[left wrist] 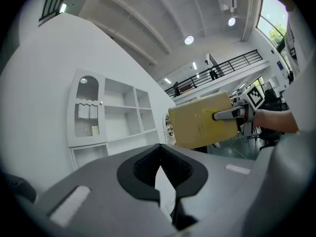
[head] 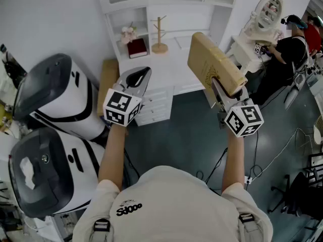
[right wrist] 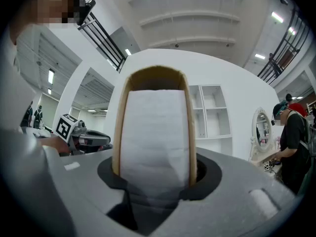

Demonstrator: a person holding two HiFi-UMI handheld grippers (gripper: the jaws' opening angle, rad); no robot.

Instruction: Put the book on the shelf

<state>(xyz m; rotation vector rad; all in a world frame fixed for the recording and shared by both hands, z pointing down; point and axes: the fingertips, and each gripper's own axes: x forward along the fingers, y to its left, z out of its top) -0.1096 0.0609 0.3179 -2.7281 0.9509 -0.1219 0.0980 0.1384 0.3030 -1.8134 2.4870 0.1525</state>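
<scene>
**While the right gripper carries the book, the shelf is still some way off**

Because the jaws of the right gripper (right wrist: 155,174) press on both covers, the tan book (right wrist: 154,127) stays shut, its white page edge facing back toward the gripper. In the head view the book (head: 214,64) stands on edge, raised above the dark floor (head: 192,135) and tilted to the left, near the right end of the white shelf unit (head: 166,14) but not yet touching it. Holding it upright and roughly level probably suits sliding it in between the shelf's dividers.

The left gripper (head: 137,77) hovers to the left of the book, well apart from it. Its jaws are closed on nothing, so it seems to be kept out of the way rather than helping.

On the unit's near surface a red book (head: 137,48) and a wooden stand (head: 159,34) take up the left part. The open compartments at the far side look like the likelier target. The book has yet to travel forward to reach them.
</scene>
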